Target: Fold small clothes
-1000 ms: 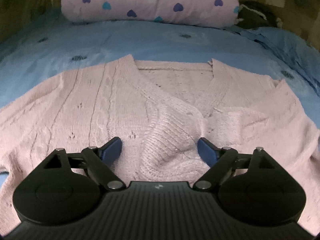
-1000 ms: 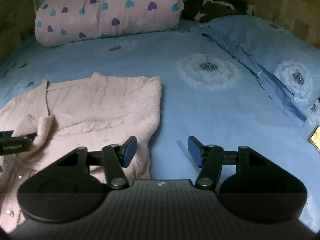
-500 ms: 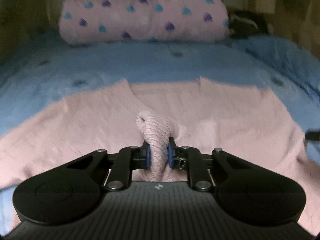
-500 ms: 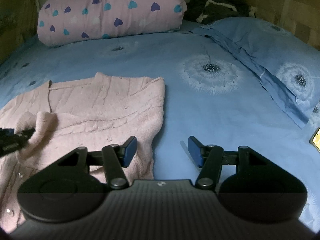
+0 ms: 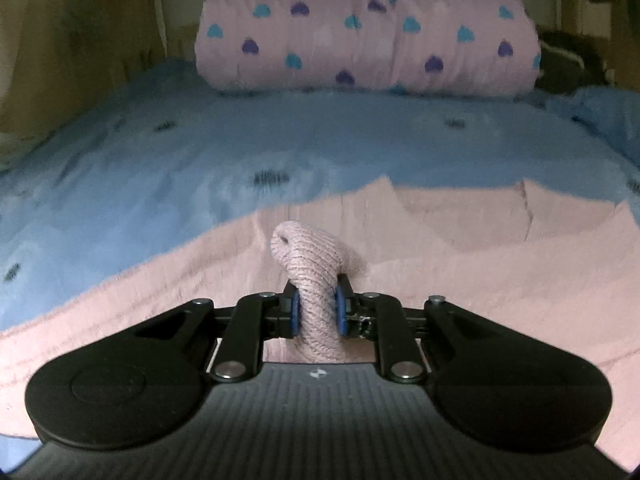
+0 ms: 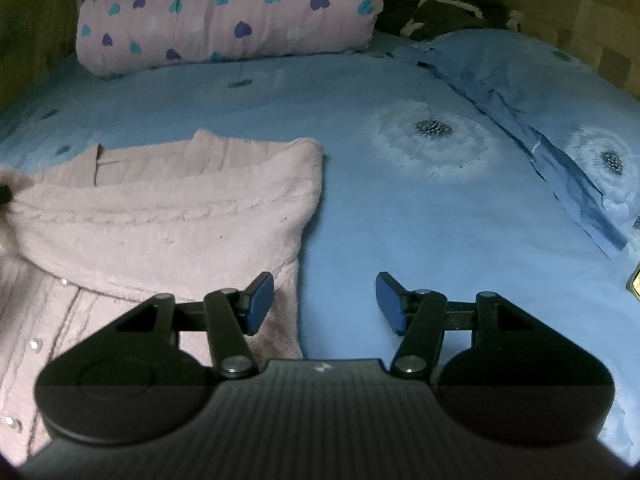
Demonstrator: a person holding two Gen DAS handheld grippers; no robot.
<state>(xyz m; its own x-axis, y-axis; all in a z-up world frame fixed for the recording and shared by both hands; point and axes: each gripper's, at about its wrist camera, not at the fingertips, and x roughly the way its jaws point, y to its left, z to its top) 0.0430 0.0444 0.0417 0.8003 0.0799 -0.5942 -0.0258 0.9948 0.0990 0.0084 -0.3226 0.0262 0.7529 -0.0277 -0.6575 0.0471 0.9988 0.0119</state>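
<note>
A pink knitted cardigan lies spread on the blue bedsheet. My left gripper pinches its ribbed sleeve cuff between the blue pads and holds it raised above the cardigan's body. The jaws are easing open a little, but the pads still press the cuff. In the right wrist view the cardigan fills the left half, and the lifted cuff shows at the far left edge. My right gripper hovers open over the cardigan's right edge, with nothing between its fingers.
A rolled pink quilt with heart prints lies at the head of the bed. A blue pillow sits at the right, with a dark bundle behind it. Bare sheet stretches to the right of the cardigan.
The left gripper went from open around the sleeve cuff to closed on it, then lifted it and carried it leftward over the cardigan. The right gripper stayed where it was.
</note>
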